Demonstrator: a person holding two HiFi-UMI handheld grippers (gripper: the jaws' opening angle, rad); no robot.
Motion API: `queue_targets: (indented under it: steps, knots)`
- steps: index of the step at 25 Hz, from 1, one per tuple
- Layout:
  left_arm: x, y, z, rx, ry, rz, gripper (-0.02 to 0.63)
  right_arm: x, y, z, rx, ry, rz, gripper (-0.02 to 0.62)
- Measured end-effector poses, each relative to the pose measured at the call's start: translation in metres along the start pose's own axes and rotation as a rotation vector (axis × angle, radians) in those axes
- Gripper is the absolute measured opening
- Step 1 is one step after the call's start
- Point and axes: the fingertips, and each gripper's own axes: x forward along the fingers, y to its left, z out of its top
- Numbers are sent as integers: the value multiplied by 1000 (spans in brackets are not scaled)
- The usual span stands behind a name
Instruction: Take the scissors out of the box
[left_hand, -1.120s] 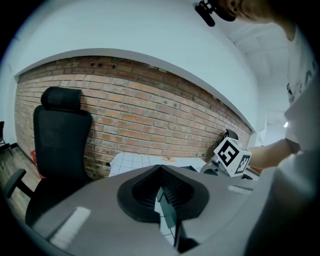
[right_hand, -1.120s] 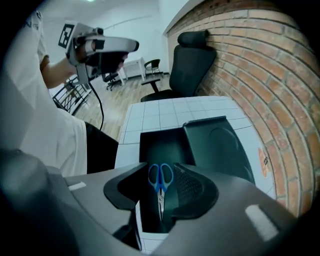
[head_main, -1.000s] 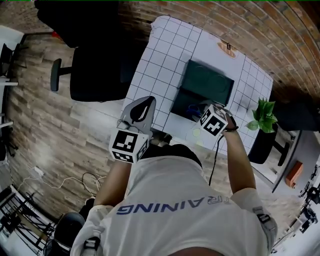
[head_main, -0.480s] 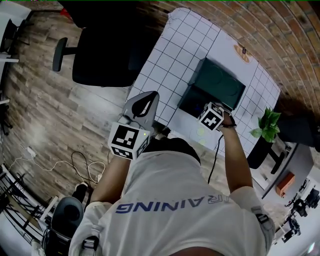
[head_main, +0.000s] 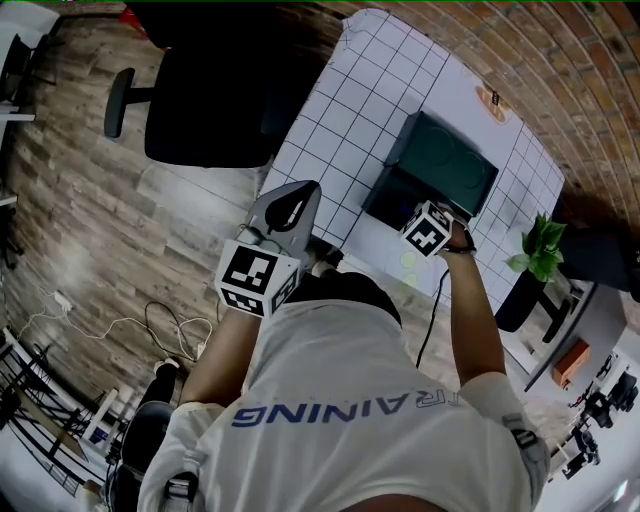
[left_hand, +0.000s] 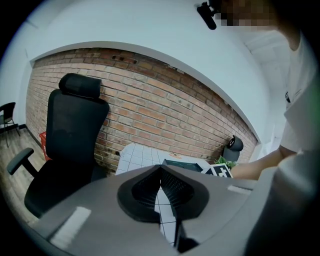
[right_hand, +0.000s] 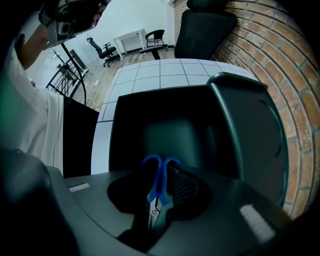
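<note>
A dark green box (head_main: 398, 192) lies on the white gridded table (head_main: 345, 110), its lid (head_main: 448, 158) folded back. My right gripper (right_hand: 158, 192) points straight down into the box. Its jaws have just been closing and now pinch the blue-handled scissors (right_hand: 156, 172), which rest on the box floor (right_hand: 170, 132) with the handle loops pointing away. In the head view only this gripper's marker cube (head_main: 428, 228) shows above the box, and it hides the scissors. My left gripper (head_main: 288, 208) hangs off the table's near left edge, shut with nothing in it (left_hand: 161, 171).
A black office chair (head_main: 200, 90) stands left of the table, in front of the brick wall (left_hand: 165, 110). A potted plant (head_main: 540, 245) sits off the table's right side. A small orange object (head_main: 490, 101) lies beyond the box. Cables trail on the wooden floor (head_main: 150, 325).
The right gripper has sunk into the box, over the scissors that lay in plain sight a second ago. The left gripper has hardly moved.
</note>
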Motion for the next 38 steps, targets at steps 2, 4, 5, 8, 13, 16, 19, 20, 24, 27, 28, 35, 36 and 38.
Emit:
queue_targets:
  steps: [2, 4, 5, 8, 13, 16, 19, 20, 24, 27, 28, 35, 36, 38]
  knots:
    - [-1, 1, -1, 0, 6, -5, 2, 0, 0, 1, 5, 0, -3, 101]
    - [-2, 1, -3, 0, 11, -8, 2, -1, 1, 0, 9, 1, -8, 101]
    - [-2, 1, -3, -1, 13, -10, 2, -1, 1, 0, 12, 2, -11, 101]
    - [-3, 2, -4, 0, 17, -14, 2, 0, -1, 1, 22, 1, -12, 100]
    - [-7, 2, 0, 3, 13, -17, 2, 0, -1, 0, 44, 26, 7, 95]
    - [-8, 3, 1, 6, 12, -21, 2, -1, -2, 1, 59, 24, 1, 91]
    - [-7, 2, 2, 6, 10, -29, 2, -2, -3, 3, 97, -20, -3, 87]
    - [-7, 0, 2, 8, 10, -34, 2, -3, -2, 3, 105, -32, -8, 87]
    - [-6, -6, 7, 24, 6, -54, 2, -18, 0, 6, 134, -102, -63, 87]
    - [-5, -10, 15, 45, -3, -69, 2, -42, -4, 14, 187, -186, -120, 87]
    - [-6, -13, 19, 52, -7, -75, 2, -51, -5, 15, 204, -213, -137, 87]
    - [-7, -34, 62, 158, -58, -99, 2, -138, -18, 24, 349, -465, -278, 87]
    - [-6, -37, 70, 172, -69, -107, 2, -155, -23, 26, 387, -524, -299, 87]
    - [0, -43, 88, 207, -91, -133, 2, -194, -35, 30, 485, -662, -338, 89]
